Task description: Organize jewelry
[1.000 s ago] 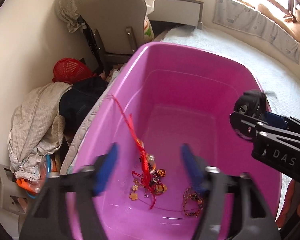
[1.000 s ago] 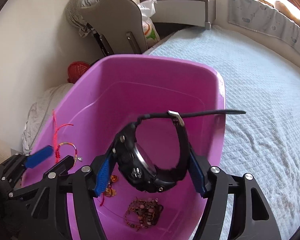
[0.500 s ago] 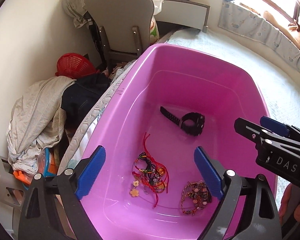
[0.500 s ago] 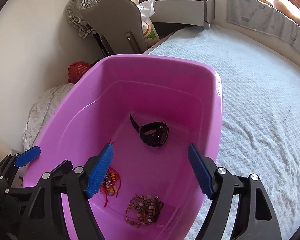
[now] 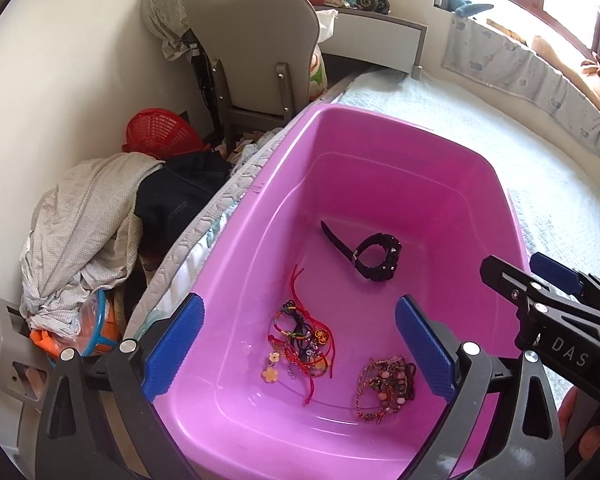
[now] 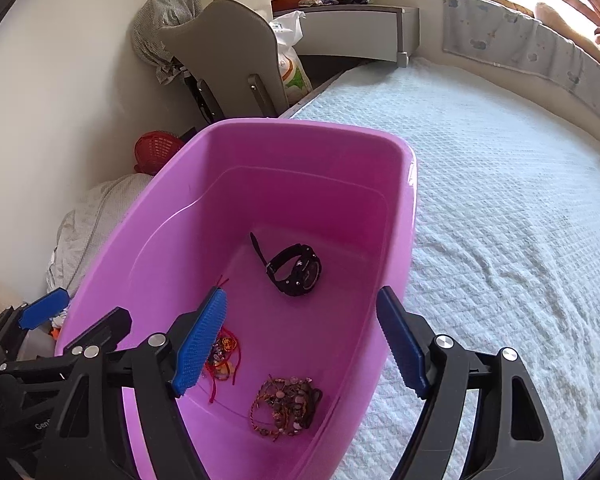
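Item: glossy magenta plastic tub (image 5: 260,208), rectangular with rounded corners, set on a white quilted bed (image 6: 520,200) at its left edge.

Contents: black chunky wristwatch with a rubber strap (image 5: 374,254), lying on the tub floor toward the far end, apart from the rest; tangle of red cord bracelets with small charms (image 5: 302,340), near the middle of the floor; bundle of brown beaded bracelets (image 5: 384,386), just beside it toward the near right corner.

Left gripper (image 5: 298,346): blue pads spread wide, jaws having just been opening, nothing between them but the view of the tub floor; it hovers above the near end.

Right gripper (image 6: 302,340): blue pads set wide, nothing held; it hovers over the tub's right wall.

Hazards, as judged: the red cords look knotted together, so one pinch may lift the whole tangle; loose cord ends may snag on a pad; the tub sits at the mattress edge, so a knock on its wall may tip it off the bed.
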Demonstrator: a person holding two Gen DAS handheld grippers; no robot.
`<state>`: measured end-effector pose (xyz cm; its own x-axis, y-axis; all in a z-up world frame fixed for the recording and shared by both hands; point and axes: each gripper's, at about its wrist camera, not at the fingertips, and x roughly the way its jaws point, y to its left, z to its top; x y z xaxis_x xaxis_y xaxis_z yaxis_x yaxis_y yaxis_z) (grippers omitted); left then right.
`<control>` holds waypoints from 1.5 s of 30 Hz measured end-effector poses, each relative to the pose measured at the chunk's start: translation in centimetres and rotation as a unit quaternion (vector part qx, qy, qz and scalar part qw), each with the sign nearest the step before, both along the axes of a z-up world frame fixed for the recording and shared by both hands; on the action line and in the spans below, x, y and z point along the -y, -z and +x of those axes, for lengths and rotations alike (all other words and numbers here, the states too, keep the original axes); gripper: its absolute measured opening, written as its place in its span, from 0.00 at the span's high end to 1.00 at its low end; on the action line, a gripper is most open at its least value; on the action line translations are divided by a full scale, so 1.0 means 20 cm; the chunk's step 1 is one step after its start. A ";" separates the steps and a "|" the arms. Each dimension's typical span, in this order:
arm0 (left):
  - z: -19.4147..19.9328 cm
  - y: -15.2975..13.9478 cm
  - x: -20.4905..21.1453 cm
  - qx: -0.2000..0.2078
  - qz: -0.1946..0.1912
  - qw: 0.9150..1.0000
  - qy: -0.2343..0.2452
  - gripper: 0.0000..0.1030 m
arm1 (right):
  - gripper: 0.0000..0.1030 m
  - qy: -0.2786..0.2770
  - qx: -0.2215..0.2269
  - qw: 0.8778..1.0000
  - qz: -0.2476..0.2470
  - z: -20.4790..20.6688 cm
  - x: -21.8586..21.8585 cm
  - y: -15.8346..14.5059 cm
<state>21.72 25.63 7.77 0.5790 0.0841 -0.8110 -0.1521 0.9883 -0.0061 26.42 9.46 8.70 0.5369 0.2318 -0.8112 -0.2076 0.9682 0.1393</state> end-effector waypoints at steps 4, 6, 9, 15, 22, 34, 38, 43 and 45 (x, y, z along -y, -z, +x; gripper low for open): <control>-0.06 -0.04 0.01 0.010 0.013 1.000 -0.006 0.08 | 0.28 0.007 -0.001 1.000 -0.007 -0.05 0.02 0.00; -0.09 -0.05 0.02 0.012 0.021 1.000 -0.011 0.07 | 0.28 0.012 0.001 1.000 -0.011 -0.07 0.02 0.00; -0.13 -0.06 0.02 0.010 0.017 1.000 -0.019 0.07 | 0.28 0.017 0.004 1.000 -0.013 -0.11 0.03 -0.01; -0.18 -0.08 0.00 0.006 0.013 0.999 -0.048 0.07 | 0.27 0.028 0.011 0.999 -0.028 -0.19 0.02 -0.03; -0.23 -0.09 0.01 0.009 0.028 0.997 -0.065 0.07 | 0.28 0.037 0.022 0.998 -0.041 -0.25 0.02 -0.06; -0.27 -0.12 0.01 0.015 0.031 0.997 -0.064 0.07 | 0.28 0.025 0.027 0.999 -0.027 -0.30 0.02 -0.11; -0.28 -0.13 0.01 0.017 0.030 0.997 -0.065 0.07 | 0.27 0.022 0.027 0.999 -0.025 -0.31 0.01 -0.12; -0.28 -0.14 0.01 0.019 0.031 0.997 -0.064 0.07 | 0.28 0.018 0.025 0.999 -0.024 -0.31 -0.01 -0.13; -0.28 -0.15 0.01 0.020 0.031 0.997 -0.064 0.07 | 0.27 0.018 0.027 0.999 -0.025 -0.30 -0.01 -0.14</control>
